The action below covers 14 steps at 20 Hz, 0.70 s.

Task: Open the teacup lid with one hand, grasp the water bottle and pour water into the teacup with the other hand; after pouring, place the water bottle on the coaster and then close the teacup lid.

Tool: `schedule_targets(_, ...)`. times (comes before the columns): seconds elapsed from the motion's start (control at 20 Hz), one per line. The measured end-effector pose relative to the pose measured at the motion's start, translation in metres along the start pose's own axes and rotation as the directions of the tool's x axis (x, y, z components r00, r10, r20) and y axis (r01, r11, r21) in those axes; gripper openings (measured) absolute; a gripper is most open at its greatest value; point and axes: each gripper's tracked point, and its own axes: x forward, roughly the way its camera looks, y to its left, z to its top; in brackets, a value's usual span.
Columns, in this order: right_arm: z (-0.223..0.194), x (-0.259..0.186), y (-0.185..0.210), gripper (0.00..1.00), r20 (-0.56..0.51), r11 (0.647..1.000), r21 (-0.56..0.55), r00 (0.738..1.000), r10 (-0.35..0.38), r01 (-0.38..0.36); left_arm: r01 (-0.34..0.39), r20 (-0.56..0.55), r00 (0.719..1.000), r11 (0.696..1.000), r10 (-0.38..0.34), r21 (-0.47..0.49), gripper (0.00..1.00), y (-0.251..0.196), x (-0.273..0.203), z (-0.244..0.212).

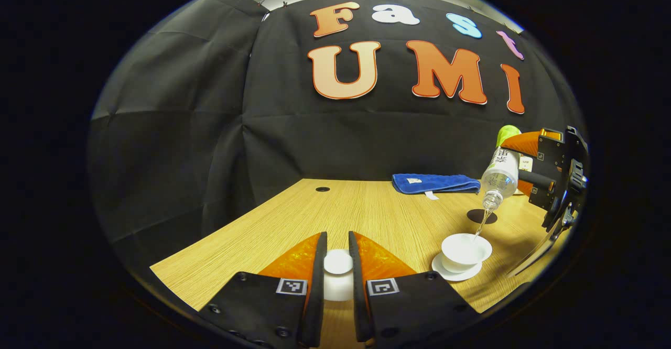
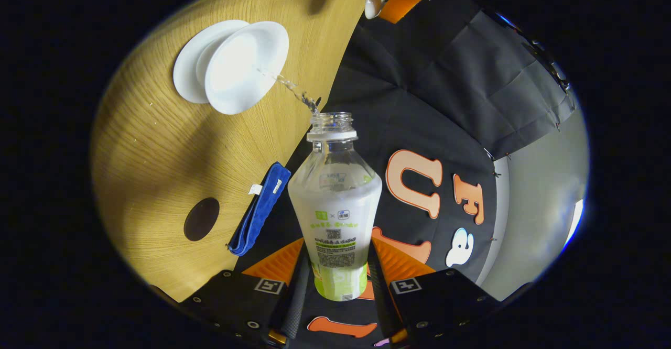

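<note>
The right gripper has its jaws tight on the bottle. The bottle tips down over the cup, and a thin stream of water falls into it. The cup sits on a saucer on the surface. The left gripper holds the lid in its jaws, off to the side of the cup. A dark coaster lies just behind the cup, near a blue cloth.

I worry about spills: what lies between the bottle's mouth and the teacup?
Only a thin stream of water, running from the bottle into the teacup, seen in both gripper views.
</note>
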Motion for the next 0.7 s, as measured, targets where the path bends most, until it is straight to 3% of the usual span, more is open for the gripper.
schedule_targets(0.55, 0.005, 0.001, 0.000, 0.56, 0.053, 0.999, -0.032, 0.998, 0.041, -0.040, 0.005, 0.006, 1.000, 1.000, -0.005, 0.024, 0.28, -0.006, -0.001, 0.000)
schedule_targets(0.7, 0.007, 0.010, -0.008, 0.59, 0.075, 0.997, -0.078, 0.997, 0.020, -0.014, 0.009, 0.005, 1.000, 1.000, -0.009, 0.025, 0.26, -0.006, 0.000, 0.000)
